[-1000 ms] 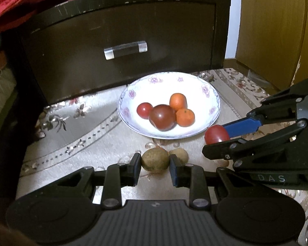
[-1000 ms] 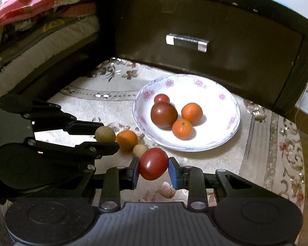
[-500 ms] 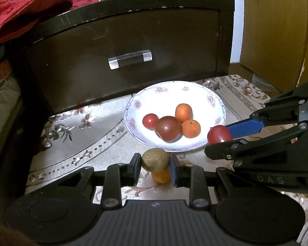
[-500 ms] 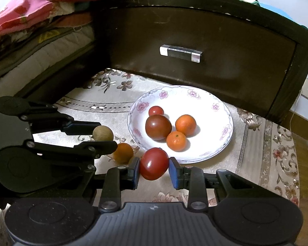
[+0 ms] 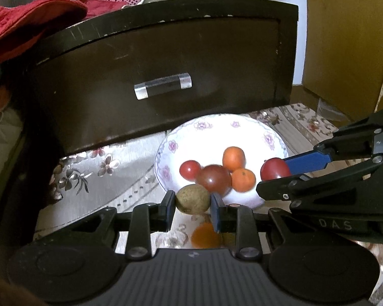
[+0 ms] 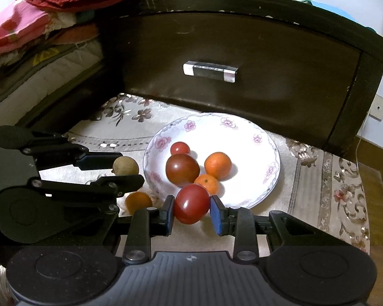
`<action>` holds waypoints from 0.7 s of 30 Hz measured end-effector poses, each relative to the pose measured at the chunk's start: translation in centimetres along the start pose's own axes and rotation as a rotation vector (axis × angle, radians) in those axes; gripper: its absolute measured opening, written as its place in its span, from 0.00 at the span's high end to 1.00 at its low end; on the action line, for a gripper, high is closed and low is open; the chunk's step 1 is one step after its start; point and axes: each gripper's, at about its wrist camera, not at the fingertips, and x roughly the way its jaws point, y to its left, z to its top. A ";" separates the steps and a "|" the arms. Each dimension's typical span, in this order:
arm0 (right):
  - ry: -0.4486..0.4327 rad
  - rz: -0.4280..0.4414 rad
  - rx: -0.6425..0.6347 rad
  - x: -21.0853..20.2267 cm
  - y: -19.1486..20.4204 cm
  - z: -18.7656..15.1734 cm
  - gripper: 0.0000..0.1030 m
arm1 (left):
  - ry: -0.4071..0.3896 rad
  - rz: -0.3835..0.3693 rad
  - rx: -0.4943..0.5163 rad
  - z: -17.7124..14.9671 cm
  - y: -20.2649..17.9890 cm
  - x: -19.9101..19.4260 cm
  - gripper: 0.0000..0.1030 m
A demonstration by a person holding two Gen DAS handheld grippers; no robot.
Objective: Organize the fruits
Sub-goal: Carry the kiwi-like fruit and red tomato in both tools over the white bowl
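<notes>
Right wrist view, left to right: the left gripper (image 6: 126,169) clamps a brownish fruit (image 6: 125,166) just left of the floral plate (image 6: 265,137), an orange (image 6: 138,201) lying loose on the patterned cloth (image 6: 319,178) beneath. The right gripper (image 6: 191,210) pinches a red tomato (image 6: 191,203) at the plate's near rim, nearer the dish. Four fruits crowd the plate's near-left; its far and right side lies bare. A dark drawer (image 6: 242,76) stands behind.

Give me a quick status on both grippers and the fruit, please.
Left gripper shut on kiwi. Right gripper shut on tomato. Both at plate rim; four fruits inside. One orange on the cloth.
</notes>
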 end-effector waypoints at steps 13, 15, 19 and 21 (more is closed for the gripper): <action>-0.019 -0.017 0.012 2.4 -2.7 1.8 0.73 | -0.009 0.006 0.007 2.1 0.2 3.6 0.67; -0.021 -0.024 0.005 2.9 -2.9 2.0 0.73 | -0.006 0.012 0.011 2.5 0.3 4.2 0.67; -0.024 -0.030 0.006 3.8 -3.5 2.5 0.73 | -0.001 0.016 0.019 3.0 0.3 5.2 0.67; -0.024 -0.034 0.008 4.2 -3.8 2.6 0.73 | 0.003 0.018 0.028 3.2 0.2 5.6 0.67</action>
